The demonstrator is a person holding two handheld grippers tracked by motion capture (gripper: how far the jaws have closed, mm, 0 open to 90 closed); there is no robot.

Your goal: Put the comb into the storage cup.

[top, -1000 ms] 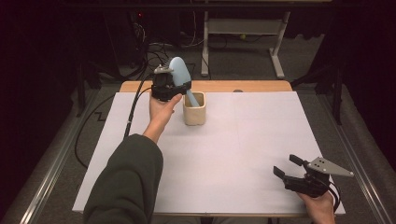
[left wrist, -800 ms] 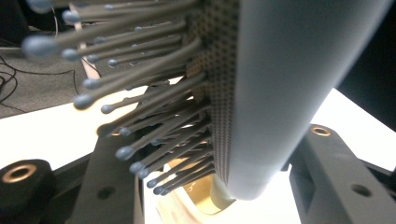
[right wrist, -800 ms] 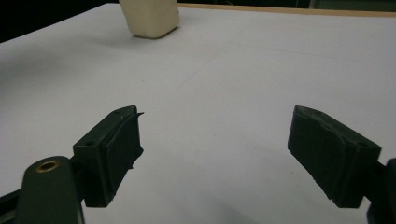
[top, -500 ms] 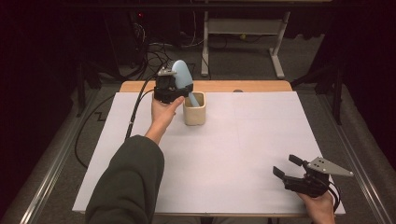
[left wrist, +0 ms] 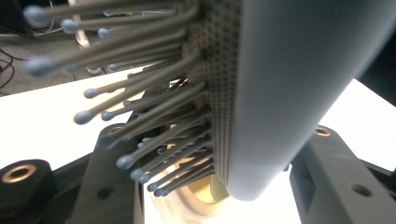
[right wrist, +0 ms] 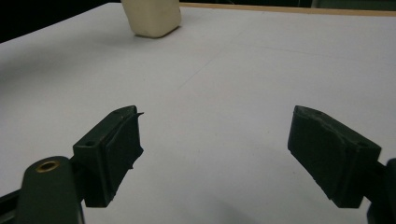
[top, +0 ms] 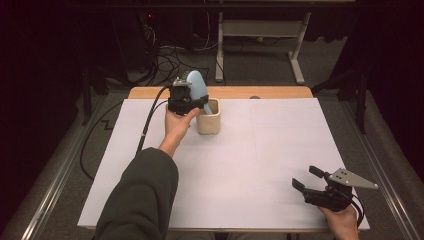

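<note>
- My left gripper (top: 186,97) was clamped on the pale blue hairbrush (top: 197,86), handle end down in the cream cup (top: 209,117) at the table's (top: 280,150) far left.
- I judged the brush light and stiff, its smooth back slippery and its bristles (left wrist: 140,116) springy; the handle seemed the surer hold.
- My right gripper (top: 320,187) rested near the front right edge, jaws spread, holding nothing.
- The left gripper view showed the ball-tipped bristles close up; the high view showed the whole layout.
</note>
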